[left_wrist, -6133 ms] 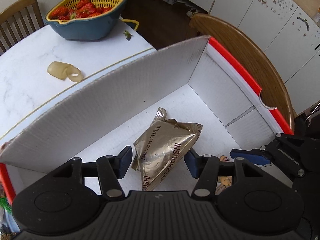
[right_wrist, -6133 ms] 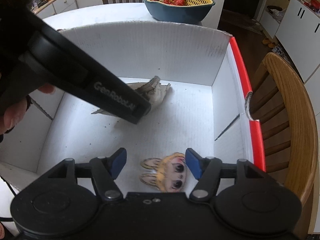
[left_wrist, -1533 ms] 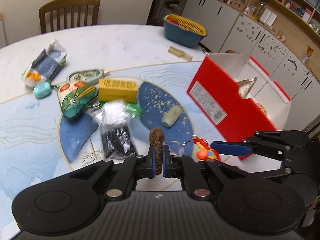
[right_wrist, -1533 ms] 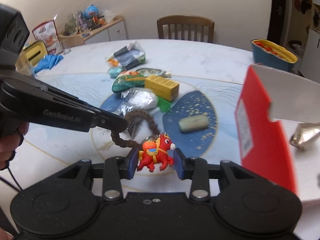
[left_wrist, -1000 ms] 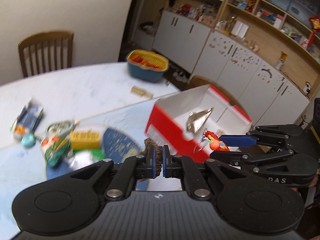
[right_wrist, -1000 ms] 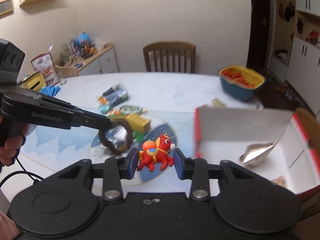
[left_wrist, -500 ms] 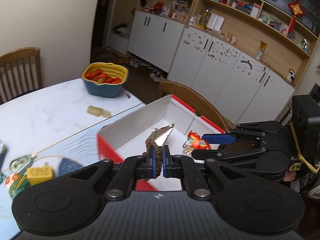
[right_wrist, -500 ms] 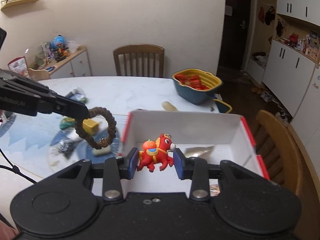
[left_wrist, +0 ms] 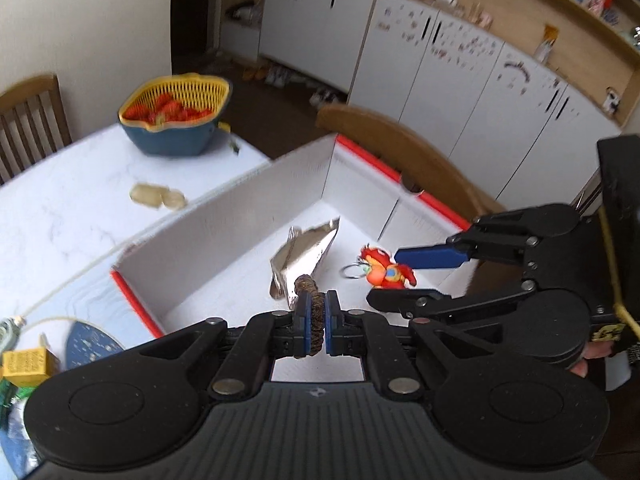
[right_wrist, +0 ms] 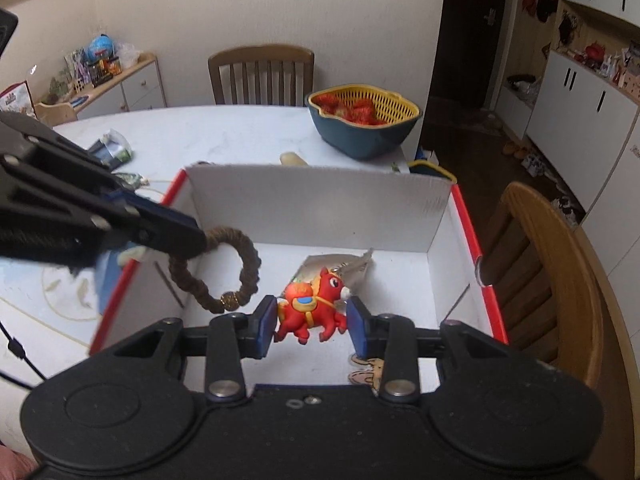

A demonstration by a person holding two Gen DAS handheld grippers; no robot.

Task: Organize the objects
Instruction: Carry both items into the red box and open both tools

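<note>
Above the open box [right_wrist: 438, 200] with red edges and white walls, both tools hang in the air. The left hand-held gripper [left_wrist: 314, 312] is squeezed tight on a brown bead bracelet [right_wrist: 224, 268], which dangles as a loop over the left side of the box. The right hand-held gripper [right_wrist: 312, 320] is set narrow and pinches a little red horse toy [right_wrist: 310, 308] between its blue pads, over the middle of the box.

Inside the box, a shiny foil packet [left_wrist: 304, 256] lies on the white floor near the back. A flat cartoon face sticker [right_wrist: 366, 374] lies near the front edge, partly hidden by the right tool.

A blue bowl with a yellow strainer basket [right_wrist: 364, 120] stands on the white surface [right_wrist: 200, 136] behind the box. It is full of red strawberries [right_wrist: 352, 110].

The right wrist view shows the bracelet's whole loop with a gold bead, a bag [right_wrist: 112, 148] on the surface, and the sticker. The left wrist view shows the bracelet only edge-on, but it shows the horse's metal key ring [left_wrist: 352, 270], a yellow box [left_wrist: 26, 362] at the far left, and a pale lump [left_wrist: 158, 196] on the surface between bowl and box.
</note>
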